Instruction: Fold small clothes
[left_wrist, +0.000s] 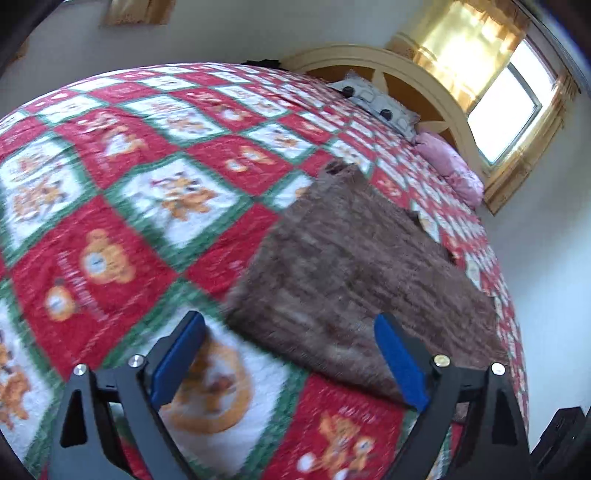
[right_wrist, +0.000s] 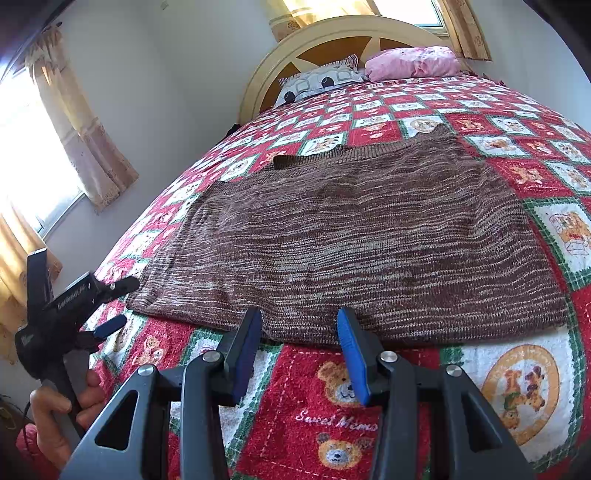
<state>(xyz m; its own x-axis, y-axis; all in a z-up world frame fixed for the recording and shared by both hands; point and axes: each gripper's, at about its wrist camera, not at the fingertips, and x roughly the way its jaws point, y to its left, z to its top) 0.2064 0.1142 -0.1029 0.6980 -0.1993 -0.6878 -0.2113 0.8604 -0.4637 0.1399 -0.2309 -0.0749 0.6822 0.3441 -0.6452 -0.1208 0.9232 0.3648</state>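
Observation:
A brown knitted garment (left_wrist: 351, 258) (right_wrist: 351, 229) lies spread flat on the bed's red, white and green bear quilt (left_wrist: 110, 258) (right_wrist: 332, 424). My left gripper (left_wrist: 290, 319) is open wide just above the garment's near left corner, with nothing pinched between its blue pads (left_wrist: 177, 362). The right wrist view shows the same left gripper (right_wrist: 120, 304) at that corner, held by a person's hand (right_wrist: 55, 410). My right gripper (right_wrist: 299, 314) stands partly open over the middle of the garment's near hem, and its pads (right_wrist: 354, 354) press on nothing.
A grey patterned pillow (right_wrist: 321, 81) and a pink pillow (right_wrist: 413, 62) lean on the cream headboard (right_wrist: 332, 29) at the far end. Curtained windows (left_wrist: 506, 110) (right_wrist: 37, 166) flank the bed. A dark box (left_wrist: 561, 435) stands beside the bed's edge.

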